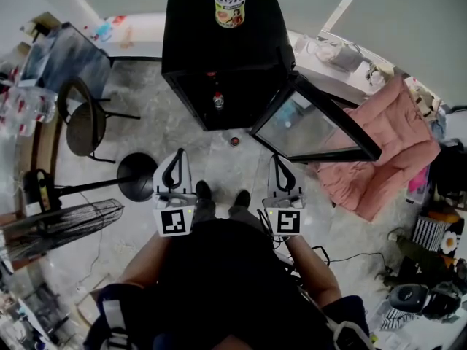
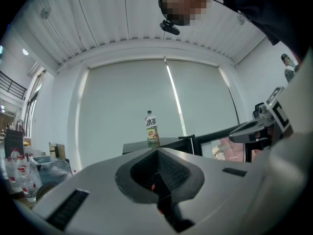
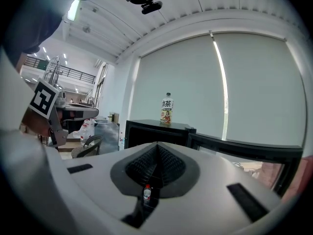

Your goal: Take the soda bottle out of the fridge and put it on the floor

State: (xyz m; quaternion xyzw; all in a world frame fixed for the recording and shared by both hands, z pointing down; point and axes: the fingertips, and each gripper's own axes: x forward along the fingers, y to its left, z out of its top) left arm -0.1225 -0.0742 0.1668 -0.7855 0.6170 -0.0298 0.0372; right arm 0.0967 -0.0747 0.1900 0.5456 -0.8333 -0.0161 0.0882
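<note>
Left gripper (image 1: 177, 159) and right gripper (image 1: 279, 165) are held pressed together, empty, before the fridge (image 1: 219, 42), whose door (image 1: 314, 126) is swung open. A small bottle (image 1: 217, 100), probably the soda, is seen inside.

We see a small soda bottle (image 1: 217, 100) with a red cap. It stands up inside the black fridge (image 1: 190, 35). The glass door (image 1: 314, 122) is wide open.

A tea bottle (image 1: 229, 2) stands on the fridge (image 1: 197, 28), the soda bottle (image 1: 217, 100) inside it, door (image 1: 306, 126) open rightward.

left tongs (image 1: 177, 156) and right tongs (image 1: 278, 160) (both closed) point forward.
</note>
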